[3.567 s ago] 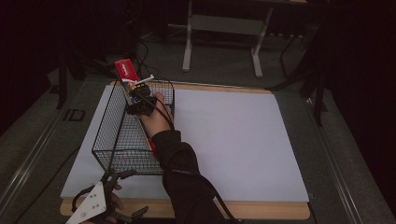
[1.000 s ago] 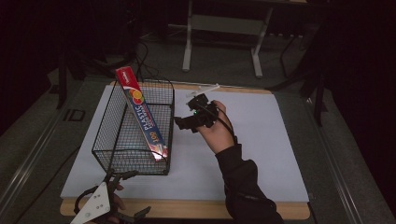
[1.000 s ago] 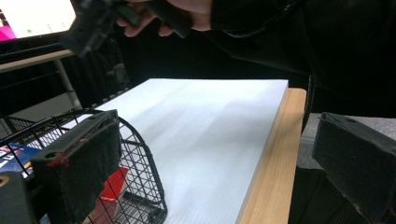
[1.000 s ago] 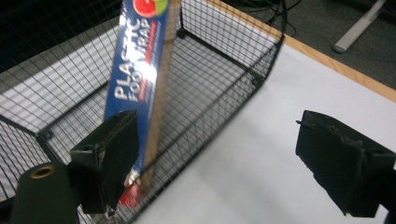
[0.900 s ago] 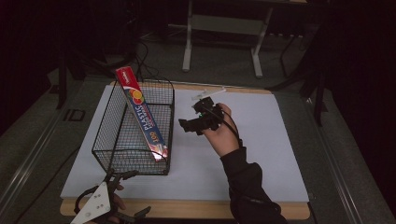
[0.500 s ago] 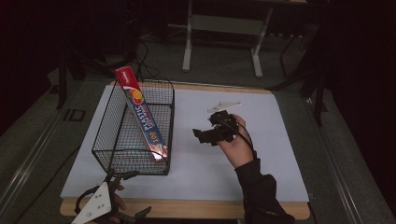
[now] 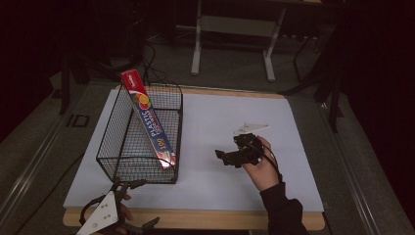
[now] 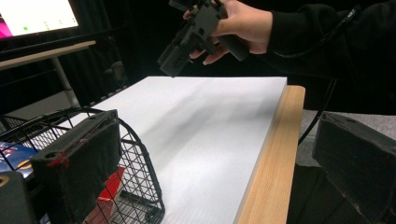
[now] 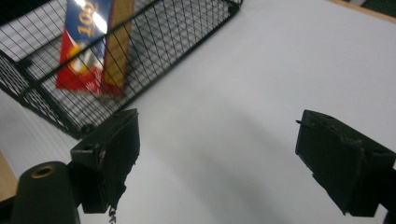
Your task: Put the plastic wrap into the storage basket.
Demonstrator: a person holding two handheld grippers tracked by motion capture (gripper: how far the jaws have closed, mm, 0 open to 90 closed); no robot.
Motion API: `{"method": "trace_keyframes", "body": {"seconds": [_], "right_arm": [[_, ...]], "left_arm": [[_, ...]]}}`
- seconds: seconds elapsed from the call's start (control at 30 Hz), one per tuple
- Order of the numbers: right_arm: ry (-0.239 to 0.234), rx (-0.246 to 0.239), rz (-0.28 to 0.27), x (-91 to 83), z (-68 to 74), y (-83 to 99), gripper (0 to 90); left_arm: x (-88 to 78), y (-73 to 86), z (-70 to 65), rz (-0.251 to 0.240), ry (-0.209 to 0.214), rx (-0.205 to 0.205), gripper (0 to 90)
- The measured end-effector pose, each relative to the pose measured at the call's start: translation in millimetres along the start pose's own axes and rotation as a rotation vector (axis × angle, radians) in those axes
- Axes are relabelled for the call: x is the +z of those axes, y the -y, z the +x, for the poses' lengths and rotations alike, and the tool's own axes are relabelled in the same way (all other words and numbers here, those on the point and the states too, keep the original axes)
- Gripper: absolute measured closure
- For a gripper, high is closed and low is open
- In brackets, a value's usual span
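Two grippers: both empty as we look now, and the work we see in hand is getting the box into the basket.
Right gripper [image 7: 226, 157]: its jaws stand wide apart with nothing between them; in its own view we see only white tabletop in the gap. Since a second ago it has pulled back from beside the basket toward the person's side of the table, and it now hangs over open table [image 7: 235, 117].
Left gripper [image 7: 128, 185]: down at the near edge of the table, jaws spread and holding nothing, one black pad [image 8: 81, 158] just in front of the basket's near corner. It sits where it sat in the earlier pictures.
Box [image 7: 148, 120]: the long foil-wrap box lies off to the side of our right gripper, well apart from it, inside the wire basket [image 7: 110, 147]. Its lower end rests on the basket floor at the near corner, and its red top pokes up over the far rim, so it leans rather than lies flat.
What changed: a few seconds back the right gripper was reaching into the basket with the box; now the box stands there alone and has not shifted over the last second.
What it means: we judge the placing done and the release clean; the retreat reads as a finish, not a re-grip.
Watch: the lean could let the box slide along the wire, though we see no sign of that.
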State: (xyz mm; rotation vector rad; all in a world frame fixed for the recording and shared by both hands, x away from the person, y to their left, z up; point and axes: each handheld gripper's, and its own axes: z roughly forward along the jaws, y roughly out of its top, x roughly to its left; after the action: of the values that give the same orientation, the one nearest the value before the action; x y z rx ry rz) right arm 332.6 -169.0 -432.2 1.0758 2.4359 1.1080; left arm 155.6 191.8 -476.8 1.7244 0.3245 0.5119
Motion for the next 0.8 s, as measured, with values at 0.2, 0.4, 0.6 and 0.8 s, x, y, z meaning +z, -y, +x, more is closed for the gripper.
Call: {"method": "trace_keyframes", "body": {"seconds": [0.2, 0.4, 0.6, 0.8], "right_arm": [[-0.003, 0.008, 0.006, -3.3, 1.1, 20.2, 13.8], [-0.004, 0.028, 0.015, -8.3, -2.4, 44.3, 13.8], [0.002, 0.047, 0.010, -12.0, -6.0, 63.7, 13.8], [0.023, 0.049, -0.002, -10.5, -7.3, 74.1, 13.8]], "left_arm": [[-0.2, 0.1, 0.2, 0.000, -0.002, -0.001, 2.0], [0.6, 0.2, -0.3, 0.002, 0.000, -0.003, 2.0], [1.7, 0.2, -0.7, 0.006, 0.003, 0.001, 2.0], [1.5, 0.2, -0.6, 0.008, 0.002, 0.003, 2.0]]}}
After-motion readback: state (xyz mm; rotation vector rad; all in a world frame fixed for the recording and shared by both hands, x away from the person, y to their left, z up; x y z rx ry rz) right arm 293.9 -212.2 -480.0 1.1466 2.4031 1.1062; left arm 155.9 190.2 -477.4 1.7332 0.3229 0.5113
